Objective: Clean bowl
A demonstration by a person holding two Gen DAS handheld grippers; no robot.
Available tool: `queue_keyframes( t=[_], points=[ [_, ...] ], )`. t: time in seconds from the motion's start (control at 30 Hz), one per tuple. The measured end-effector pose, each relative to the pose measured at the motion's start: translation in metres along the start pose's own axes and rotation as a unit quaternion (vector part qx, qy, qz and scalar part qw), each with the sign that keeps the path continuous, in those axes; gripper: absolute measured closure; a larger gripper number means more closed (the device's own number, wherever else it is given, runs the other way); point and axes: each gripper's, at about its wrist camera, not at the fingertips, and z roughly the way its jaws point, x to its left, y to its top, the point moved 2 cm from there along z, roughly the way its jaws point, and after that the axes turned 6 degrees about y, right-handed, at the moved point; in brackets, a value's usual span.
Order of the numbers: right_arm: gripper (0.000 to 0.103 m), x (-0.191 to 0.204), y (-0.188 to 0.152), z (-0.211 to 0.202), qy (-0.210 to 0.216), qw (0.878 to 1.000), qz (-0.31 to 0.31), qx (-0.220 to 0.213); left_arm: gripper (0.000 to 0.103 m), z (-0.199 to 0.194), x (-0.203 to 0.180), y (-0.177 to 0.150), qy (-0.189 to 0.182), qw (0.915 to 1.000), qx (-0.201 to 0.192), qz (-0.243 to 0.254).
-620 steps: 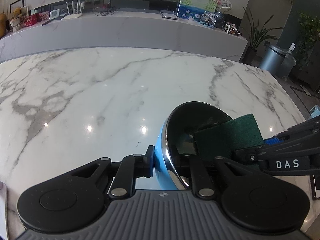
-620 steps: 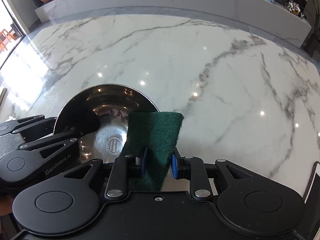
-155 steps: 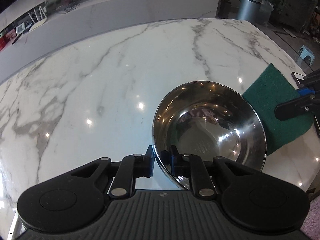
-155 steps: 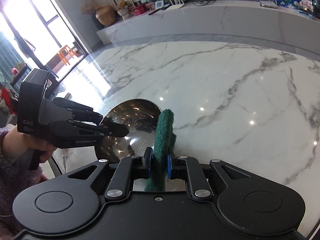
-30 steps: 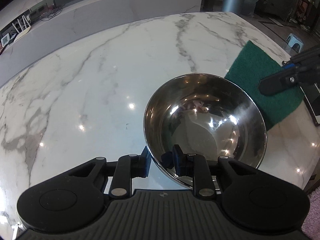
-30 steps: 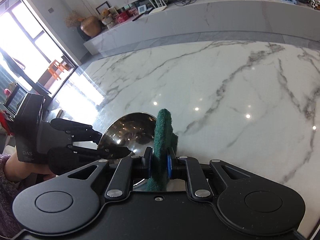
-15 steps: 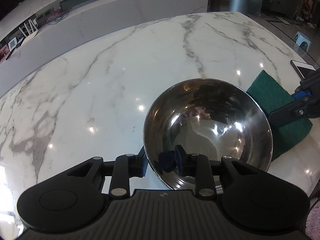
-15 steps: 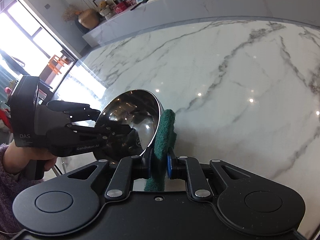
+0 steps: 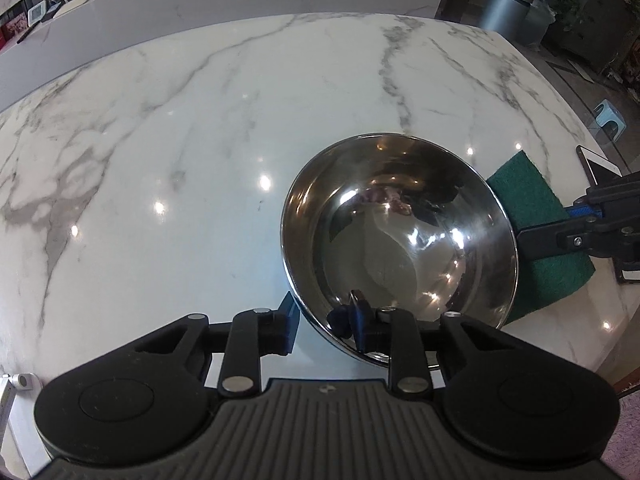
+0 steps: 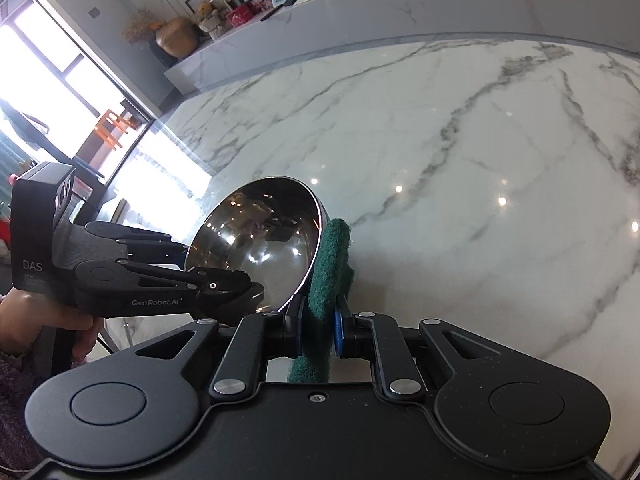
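Bowl (image 9: 400, 236), shiny steel, sits tilted over the white marble worktop (image 9: 180, 140) in the left wrist view. Left gripper (image 9: 326, 324) straddles the near rim, one finger outside, one inside; jaws closing on the rim, and the outer pad looks a touch off the wall, so the grip reads loose. Green scouring pad (image 9: 532, 200) lies against the bowl's outer far side, with the right gripper's fingers on it. A phone (image 9: 600, 164) lies at the worktop edge beyond.

Right wrist view: right gripper (image 10: 318, 324) is narrow, clamped on the scouring pad (image 10: 330, 264), pad standing on edge. Pad face touches the outside wall of the bowl (image 10: 260, 240) just under the rim. Left gripper (image 10: 244, 288) comes in from the left at the rim, a hand (image 10: 36, 320) behind it.

Step looks like scrubbing the outside wall. To do it well: firm up the rim grip first so the bowl can't spin or slip, keep the pad flat on the curve, stroke along the wall with steady pressure, and rotate the bowl to reach fresh sections.
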Motion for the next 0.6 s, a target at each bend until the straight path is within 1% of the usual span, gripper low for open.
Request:
queue_keyframes(
  t=[0.13, 0.27, 0.4, 0.6],
  points=[
    [0.09, -0.001, 0.007, -0.008, 0.01, 1.0, 0.005, -0.018, 0.081, 0.0, -0.002, 0.002, 0.003, 0.9998, -0.007, 0.019],
    [0.09, -0.003, 0.015, -0.013, 0.017, 0.999, 0.007, -0.028, 0.081, 0.0, -0.005, 0.006, 0.008, 0.9985, -0.015, 0.052],
    [0.09, -0.006, 0.015, -0.012, 0.026, 0.999, 0.011, -0.024, 0.081, 0.001, -0.006, 0.008, 0.008, 0.997, -0.021, 0.074],
    [0.09, -0.016, -0.001, -0.001, 0.04, 0.999, 0.033, -0.003, 0.081, 0.0, -0.008, 0.008, 0.006, 0.9949, -0.026, 0.097]
  ],
)
